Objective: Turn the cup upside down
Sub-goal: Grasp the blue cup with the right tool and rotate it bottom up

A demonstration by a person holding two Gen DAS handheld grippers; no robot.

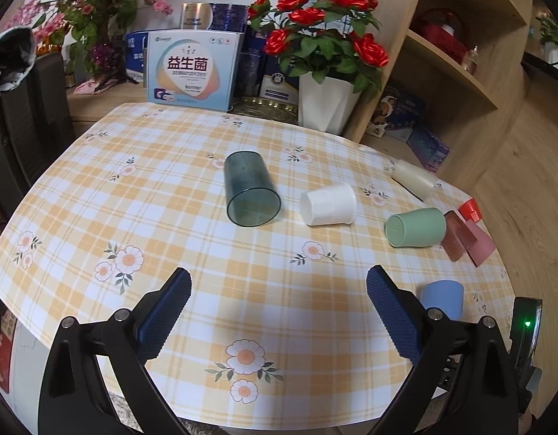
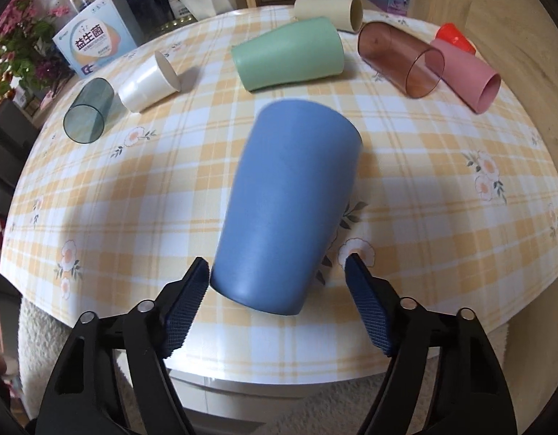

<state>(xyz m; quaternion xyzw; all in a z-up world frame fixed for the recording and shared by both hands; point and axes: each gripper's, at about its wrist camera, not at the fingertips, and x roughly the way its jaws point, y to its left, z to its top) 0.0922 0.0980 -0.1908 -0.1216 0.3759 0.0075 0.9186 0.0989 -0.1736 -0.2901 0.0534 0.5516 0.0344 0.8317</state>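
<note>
A blue cup (image 2: 286,210) stands upside down on the checked tablecloth (image 2: 424,188), its wider rim down near the front edge. My right gripper (image 2: 279,275) is open, its two fingers on either side of the rim; the left pad is close to it, the right pad is apart. The blue cup also shows in the left wrist view (image 1: 444,295), behind my left gripper's right finger. My left gripper (image 1: 279,286) is open and empty above the cloth. Several other cups lie on their sides: teal clear (image 1: 250,190), white (image 1: 328,203), green (image 1: 415,232).
A cream cup (image 2: 329,11), a brown clear cup (image 2: 402,59), a pink cup (image 2: 467,76) and a red cup (image 2: 454,38) lie at the far right. A white pot of red roses (image 1: 326,105), boxes (image 1: 192,69) and a wooden shelf (image 1: 456,69) stand behind the table.
</note>
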